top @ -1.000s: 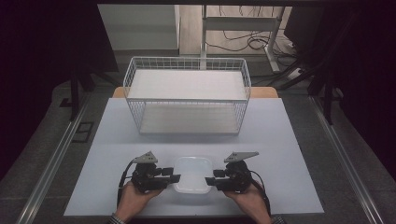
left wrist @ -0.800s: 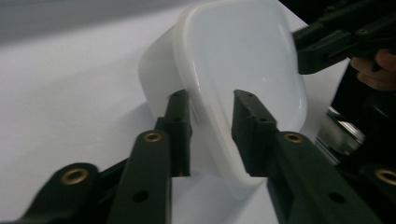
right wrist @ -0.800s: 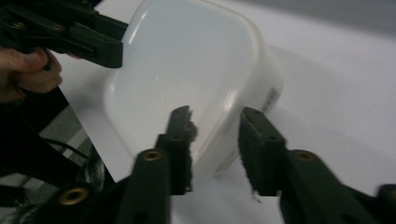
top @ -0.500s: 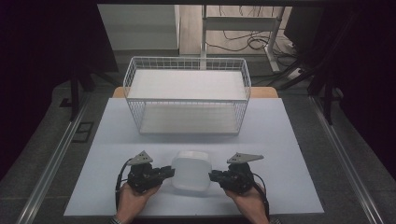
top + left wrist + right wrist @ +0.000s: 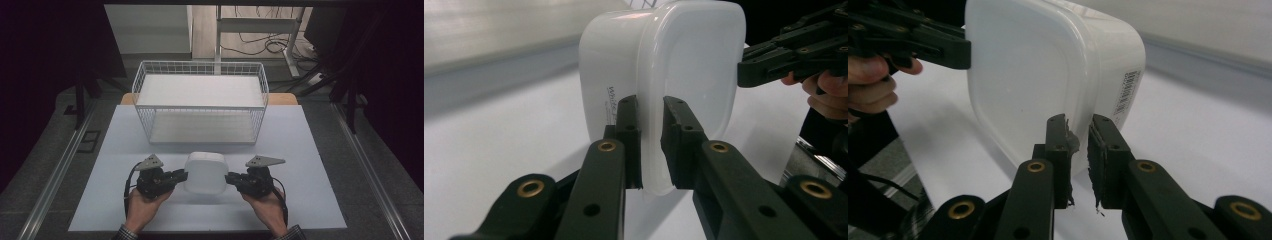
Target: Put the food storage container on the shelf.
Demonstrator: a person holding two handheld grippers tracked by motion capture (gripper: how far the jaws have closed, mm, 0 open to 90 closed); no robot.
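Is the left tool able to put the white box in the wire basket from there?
Probably yes. Both the left tool and the right tool hold the white box by its rim, and the basket, open on top, stands right behind it with only bare table between.

Container (image 5: pixel 205 172), centre of the high view: translucent white plastic, smooth, faintly glossy, with a printed label on its side wall.
Left gripper (image 5: pixel 651 145) and right gripper (image 5: pixel 1079 160): matt black plastic with brass-coloured rivets; the right gripper's pads (image 5: pixel 1094 165) look frayed and rough.
Basket (image 5: pixel 200 101), upper centre: white-coated metal wire.
Desk (image 5: pixel 310 150): matt white, smooth sheet.
Floor (image 5: pixel 45 165), left edge: grey, dull, with metal rails.
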